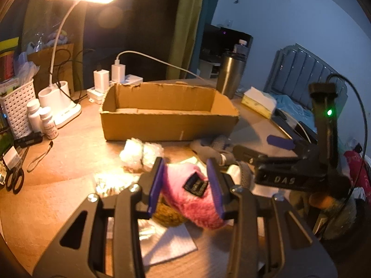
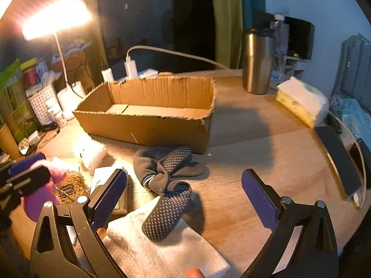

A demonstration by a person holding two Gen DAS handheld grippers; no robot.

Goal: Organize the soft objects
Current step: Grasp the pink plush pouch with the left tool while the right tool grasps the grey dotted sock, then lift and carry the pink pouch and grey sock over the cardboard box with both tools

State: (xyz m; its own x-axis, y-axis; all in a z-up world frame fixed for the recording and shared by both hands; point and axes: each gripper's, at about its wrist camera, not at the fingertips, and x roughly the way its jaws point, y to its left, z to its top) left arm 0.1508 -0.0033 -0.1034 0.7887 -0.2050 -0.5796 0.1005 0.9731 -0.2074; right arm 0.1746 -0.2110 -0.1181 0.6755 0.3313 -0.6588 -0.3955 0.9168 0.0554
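Observation:
My left gripper (image 1: 185, 183) is shut on a fuzzy pink sock (image 1: 192, 199) with a black label and holds it above a brown fuzzy item (image 1: 169, 215). It also shows at the left of the right wrist view (image 2: 27, 176). My right gripper (image 2: 185, 194) is open and empty over a grey dotted sock pair (image 2: 164, 171) and a white cloth (image 2: 157, 250). A white fluffy item (image 1: 139, 153) lies in front of the open cardboard box (image 1: 167, 122), which looks empty inside.
A lit desk lamp (image 1: 60, 102), pill bottles (image 1: 41, 118), a white basket (image 1: 16, 106) and scissors (image 1: 16, 176) stand at the left. A steel tumbler (image 2: 257, 62), tissue pack (image 2: 301, 104) and phone (image 2: 338, 162) are at the right. Chargers (image 1: 109, 76) sit behind the box.

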